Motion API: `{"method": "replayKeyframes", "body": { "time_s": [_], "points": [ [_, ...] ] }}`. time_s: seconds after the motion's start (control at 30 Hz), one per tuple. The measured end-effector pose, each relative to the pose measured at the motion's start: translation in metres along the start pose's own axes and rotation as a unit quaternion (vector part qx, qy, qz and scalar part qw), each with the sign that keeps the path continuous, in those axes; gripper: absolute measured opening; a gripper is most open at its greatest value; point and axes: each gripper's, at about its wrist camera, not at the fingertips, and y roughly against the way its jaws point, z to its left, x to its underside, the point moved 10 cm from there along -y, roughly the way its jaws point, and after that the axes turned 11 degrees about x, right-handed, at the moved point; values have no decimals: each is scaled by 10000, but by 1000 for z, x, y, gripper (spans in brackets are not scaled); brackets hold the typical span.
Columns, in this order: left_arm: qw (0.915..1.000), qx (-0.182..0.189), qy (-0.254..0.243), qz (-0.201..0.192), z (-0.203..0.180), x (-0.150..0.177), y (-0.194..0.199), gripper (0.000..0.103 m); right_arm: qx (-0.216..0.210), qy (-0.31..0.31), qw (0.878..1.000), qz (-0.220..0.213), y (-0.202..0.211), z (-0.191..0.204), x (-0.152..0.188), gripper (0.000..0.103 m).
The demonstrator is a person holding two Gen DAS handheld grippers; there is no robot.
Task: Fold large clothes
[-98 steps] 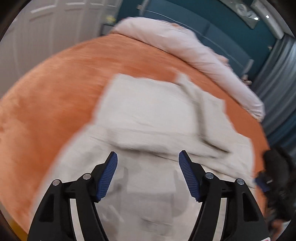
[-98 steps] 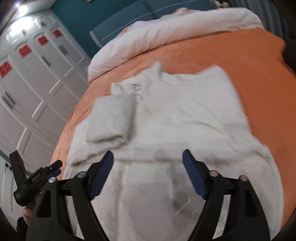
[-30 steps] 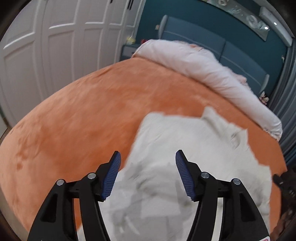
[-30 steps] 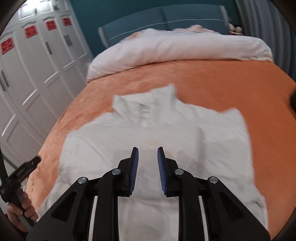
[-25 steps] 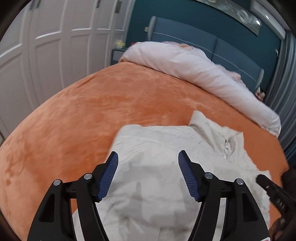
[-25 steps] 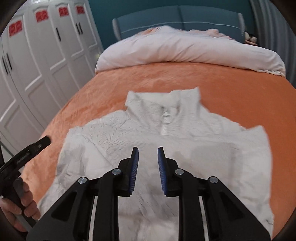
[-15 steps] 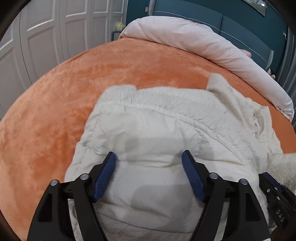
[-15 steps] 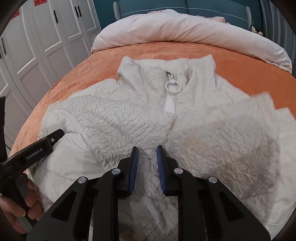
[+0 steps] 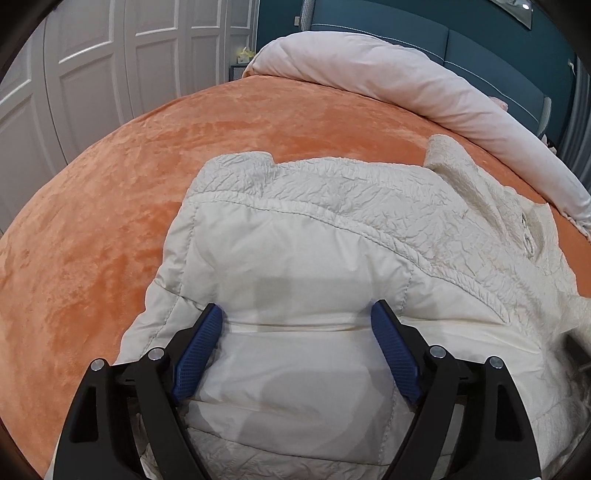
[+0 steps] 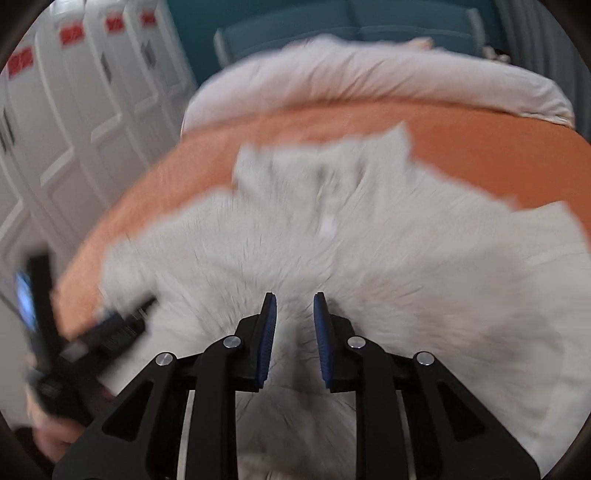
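Observation:
A cream, crinkled jacket (image 9: 332, 206) lies spread on the orange bedcover (image 9: 110, 206), its zip collar (image 9: 480, 192) pointing toward the pillows. A smooth folded-in panel lies across its near left side. My left gripper (image 9: 297, 306) is low over that panel; its jaws are opening wide, and the fabric lies under and between the fingers without being pinched. The right wrist view is blurred by motion. In it my right gripper (image 10: 294, 295) hangs over the middle of the jacket (image 10: 406, 258) with only a narrow gap between its pads. No fabric shows clamped in that gap.
A rolled pale pink duvet (image 9: 406, 81) runs along the head of the bed, below a teal headboard (image 9: 406, 33). White wardrobe doors (image 9: 92, 66) stand on the left. In the right wrist view the left tool (image 10: 110, 332) and a hand (image 10: 55, 435) appear blurred at lower left.
My left gripper has come down close onto the jacket's folded panel and its jaws have widened. The right gripper has sunk toward the jacket's middle, keeping its narrow gap, and its view has blurred.

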Motion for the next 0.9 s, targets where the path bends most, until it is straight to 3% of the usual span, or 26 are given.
{"method": "replayKeyframes", "body": {
  "time_s": [0.1, 0.17, 0.23, 0.27, 0.3, 0.37, 0.4, 0.43, 0.47, 0.5, 0.53, 0.6, 0.63, 0.7, 0.8, 0.9],
  "points": [
    [10000, -24, -17, 1, 0, 0, 0, 81, 335, -245, 9990, -136, 20, -29, -9, 27],
    [10000, -34, -18, 3, 1, 0, 0, 81, 734, -210, 9968, 223, 4, -55, 7, 30],
    [10000, -41, -29, 4, 1, -1, 0, 82, 531, -305, 9967, 529, -4, -61, 20, 30],
    [10000, -42, -24, 2, 1, 0, 1, 82, 583, -326, 9968, 438, 3, -63, 17, 34],
    [10000, -37, -13, 2, 2, 0, 1, 82, 668, -317, 9966, 351, 8, -64, 13, 53],
    [10000, -49, -15, 2, 2, 0, 1, 82, 1035, -400, 9938, -114, 26, -72, 0, 80],
    [10000, -58, -20, 4, 2, 0, 1, 83, 1102, -429, 9927, -230, 30, -75, -3, 81],
    [10000, -60, -22, 3, 2, 0, 1, 83, 1127, -455, 9924, -182, 27, -79, -2, 81],
    [10000, -56, -21, 5, 2, 0, 1, 83, 1074, -453, 9931, 103, 14, -81, 6, 72],
    [10000, -62, -23, 8, 2, 0, 1, 83, 1013, -354, 9929, 510, -2, -80, 18, 54],
    [10000, -68, -26, 8, 2, 0, 1, 83, 935, -254, 9922, 783, -13, -78, 26, 53],
    [10000, -90, -9, 5, 3, -1, 2, 84, 752, -279, 9951, 580, 1, -73, 13, 20],
    [9999, -109, 7, -4, 4, -1, 3, 86, 664, -401, 9962, 399, 13, -73, 3, 16],
    [9999, -81, 77, -29, 7, 0, 4, 86, 608, -485, 9969, 72, 23, -78, -8, 16],
    [9999, -153, 52, -17, 7, 1, 6, 87, 844, -20, 9918, 963, -25, -81, 34, 23],
    [9993, -346, -22, 137, 11, 4, 15, 87, 1061, -26, 9894, 993, -4, -82, 21, 28]
  ]
}}
